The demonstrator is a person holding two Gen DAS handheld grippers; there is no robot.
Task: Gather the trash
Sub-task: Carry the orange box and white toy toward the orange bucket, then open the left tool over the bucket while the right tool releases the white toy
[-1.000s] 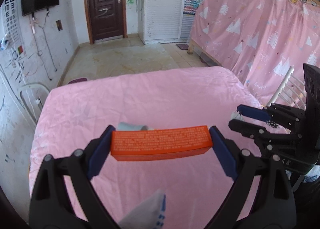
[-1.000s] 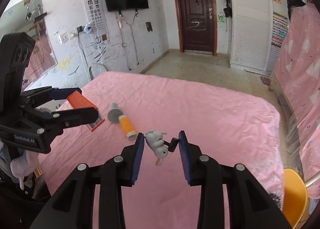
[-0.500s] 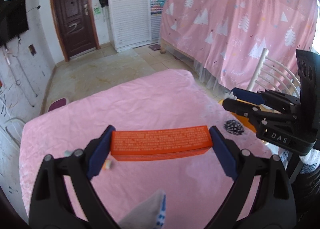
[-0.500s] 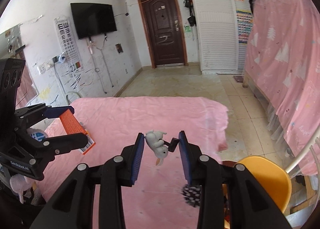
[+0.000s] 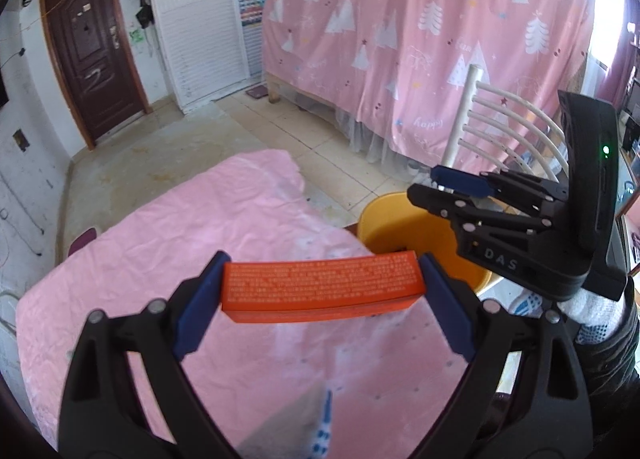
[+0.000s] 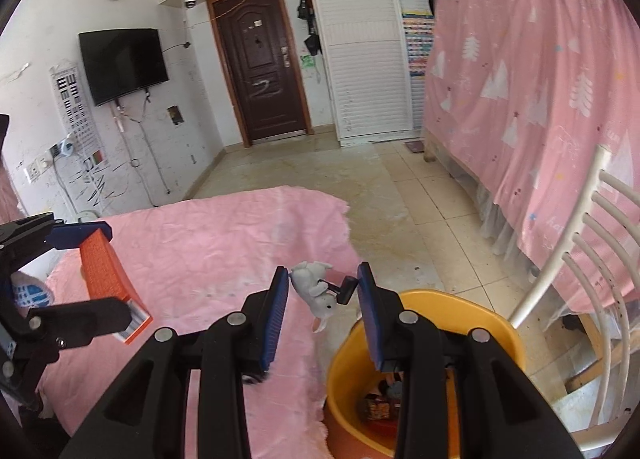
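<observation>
Left wrist view: left gripper (image 5: pixel 322 291) tilts downward, jaws clamped across the ends of a flat orange cardboard box (image 5: pixel 322 286), above the pink-covered bench (image 5: pixel 168 235) beside the yellow plastic bucket (image 5: pixel 404 227).

Right wrist view: right gripper (image 6: pixel 323 291) angled down, narrow jaws pinching a small grey rabbit figurine (image 6: pixel 314 287) at the bucket's rim.

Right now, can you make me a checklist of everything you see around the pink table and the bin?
Surface: pink cloth covers the table, wrinkled.
Job's things: orange box; grey bunny toy; yellow bin beside the table, some trash inside.
Clutter: nothing seen on the cloth.
Grippers: left gripper shut on orange box; right gripper shut on bunny toy, near the bin.
Cables: wires hang below the TV.
Surroundings: brown door, pink curtain, white chair, tiled floor.
</observation>
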